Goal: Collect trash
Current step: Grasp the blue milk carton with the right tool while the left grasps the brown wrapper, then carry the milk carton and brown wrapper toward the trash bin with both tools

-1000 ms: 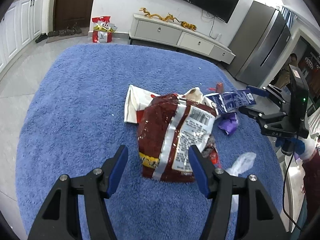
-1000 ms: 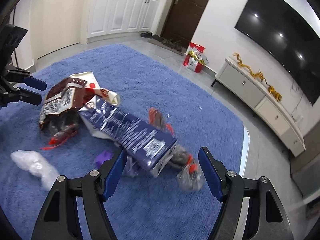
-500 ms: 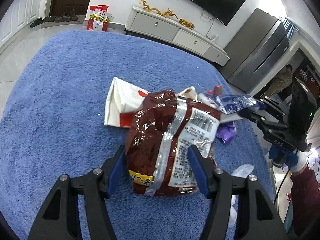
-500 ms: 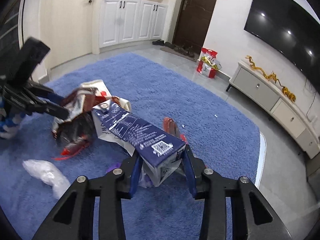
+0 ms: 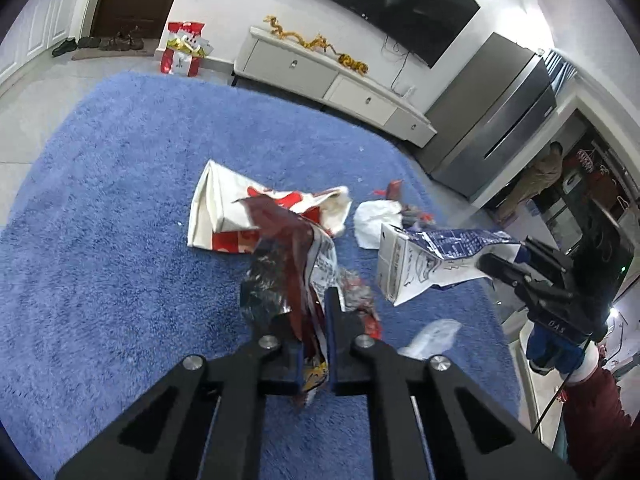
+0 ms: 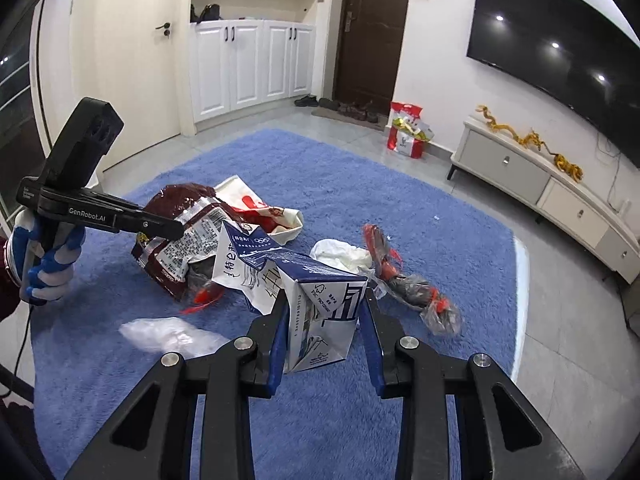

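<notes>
Two tools raised, left tool point(image 5: 314, 344) clamping red snack bag point(image 5: 296, 256), right tool point(image 6: 324, 328) clamping blue carton point(image 6: 316, 300).

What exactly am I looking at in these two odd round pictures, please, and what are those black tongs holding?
No robot: a person holds tongs in each hand, each carrying a forward-looking fisheye camera. In the left view, the left tongs pinch a crumpled dark red snack bag. In the right view, the right tongs clamp a blue and white carton. On the blue rug lie a white and red paper bag, a white wad and clear plastic.
</notes>
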The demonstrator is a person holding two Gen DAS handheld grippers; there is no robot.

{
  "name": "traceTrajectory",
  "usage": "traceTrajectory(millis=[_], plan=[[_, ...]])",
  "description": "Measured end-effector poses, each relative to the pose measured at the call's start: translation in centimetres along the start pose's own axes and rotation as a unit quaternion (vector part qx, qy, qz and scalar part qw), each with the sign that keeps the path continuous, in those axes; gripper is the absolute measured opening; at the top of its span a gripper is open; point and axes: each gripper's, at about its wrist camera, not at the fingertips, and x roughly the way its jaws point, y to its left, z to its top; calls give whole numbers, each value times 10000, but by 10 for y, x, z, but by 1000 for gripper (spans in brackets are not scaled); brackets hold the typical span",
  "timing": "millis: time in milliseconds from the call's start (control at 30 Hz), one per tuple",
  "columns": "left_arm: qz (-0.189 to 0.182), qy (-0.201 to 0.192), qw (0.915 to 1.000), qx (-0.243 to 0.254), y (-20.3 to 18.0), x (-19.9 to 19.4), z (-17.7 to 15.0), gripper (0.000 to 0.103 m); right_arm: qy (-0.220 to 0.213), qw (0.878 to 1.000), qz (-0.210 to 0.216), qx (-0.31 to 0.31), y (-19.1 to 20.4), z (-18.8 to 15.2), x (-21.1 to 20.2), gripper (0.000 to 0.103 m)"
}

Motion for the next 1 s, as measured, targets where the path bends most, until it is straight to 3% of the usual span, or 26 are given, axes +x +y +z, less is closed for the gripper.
traceTrajectory(millis=[400, 800, 1000], plan=[[-32, -254, 9989, 401, -36, -48, 0, 3, -495, 9970, -409, 428, 3, -14, -75, 33], [461, 204, 9975, 487, -42, 1, -14, 5, -559, 9926, -654, 853, -8, -48, -103, 33], [387, 183, 9984, 376, -42, 12, -12, 0, -556, 9907, -721, 1016, -14, -60, -108, 33]])
